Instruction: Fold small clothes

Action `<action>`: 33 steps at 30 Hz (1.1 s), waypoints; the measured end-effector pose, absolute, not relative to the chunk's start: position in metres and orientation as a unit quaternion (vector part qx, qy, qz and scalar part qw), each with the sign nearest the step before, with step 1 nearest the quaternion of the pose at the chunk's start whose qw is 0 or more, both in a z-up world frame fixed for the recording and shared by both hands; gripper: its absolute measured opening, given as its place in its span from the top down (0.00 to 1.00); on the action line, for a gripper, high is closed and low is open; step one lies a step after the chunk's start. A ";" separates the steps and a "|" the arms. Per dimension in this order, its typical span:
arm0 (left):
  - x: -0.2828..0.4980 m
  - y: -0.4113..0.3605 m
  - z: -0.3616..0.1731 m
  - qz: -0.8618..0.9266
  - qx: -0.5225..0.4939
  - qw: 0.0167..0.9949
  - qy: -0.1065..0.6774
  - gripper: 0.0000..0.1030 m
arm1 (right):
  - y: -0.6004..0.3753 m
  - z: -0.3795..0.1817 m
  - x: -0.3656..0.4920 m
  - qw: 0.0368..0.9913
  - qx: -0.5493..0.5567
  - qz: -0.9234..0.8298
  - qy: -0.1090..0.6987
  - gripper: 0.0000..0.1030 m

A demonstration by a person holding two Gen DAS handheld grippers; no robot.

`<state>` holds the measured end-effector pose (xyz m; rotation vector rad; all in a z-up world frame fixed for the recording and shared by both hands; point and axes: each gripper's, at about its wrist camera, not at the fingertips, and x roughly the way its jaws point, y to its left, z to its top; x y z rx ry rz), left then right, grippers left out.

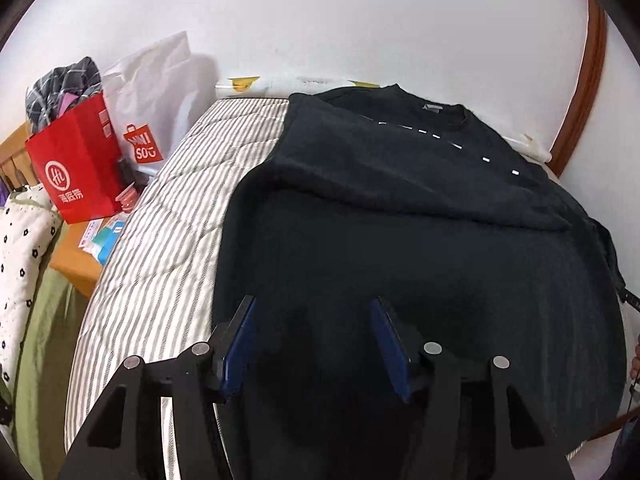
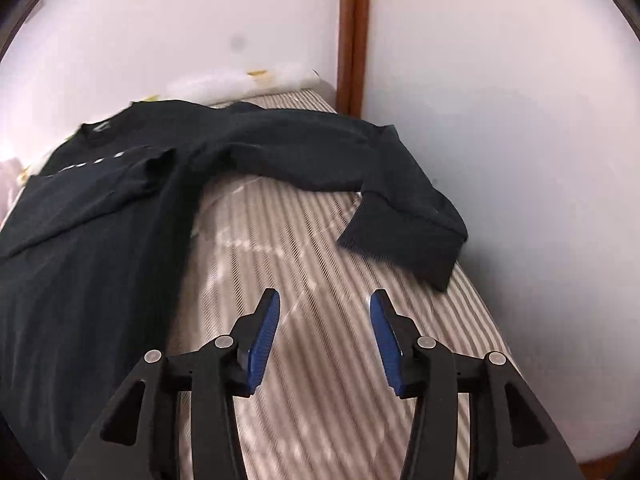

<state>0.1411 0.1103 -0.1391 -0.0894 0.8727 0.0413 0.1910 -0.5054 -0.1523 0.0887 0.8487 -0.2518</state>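
On the striped bed (image 1: 168, 240) a black sweatshirt (image 1: 400, 208) lies flat, its long axis running toward the wall, collar (image 1: 430, 110) at the far edge and hem nearest the cameras. One sleeve is folded across the chest; the other sleeve (image 2: 360, 168) stretches out toward the bed's right edge, cuff bent back. The left hand-held gripper (image 1: 312, 336) hovers half open over the hem, empty. The right hand-held gripper (image 2: 324, 332) is half open over bare bedding, empty. A red paper bag (image 1: 76, 160) and a white bag (image 1: 152, 92) stand beyond the left edge.
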 end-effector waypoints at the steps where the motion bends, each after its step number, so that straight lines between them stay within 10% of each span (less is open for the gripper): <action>1: 0.146 0.108 -0.140 0.021 -0.041 0.904 0.425 0.47 | -0.509 -0.156 0.200 0.901 0.045 -0.126 0.413 0.50; 14: 0.177 0.103 -0.151 0.016 -0.035 0.893 0.449 0.47 | -0.532 -0.177 0.257 0.884 0.038 -0.193 0.423 0.48; 18: 0.177 0.107 -0.153 0.011 -0.039 0.890 0.454 0.47 | -0.538 -0.172 0.258 0.880 0.030 -0.213 0.424 0.87; 33: 0.169 0.134 -0.161 -0.012 -0.053 0.885 0.463 0.47 | -0.450 -0.043 0.258 0.924 0.112 -0.057 0.361 0.94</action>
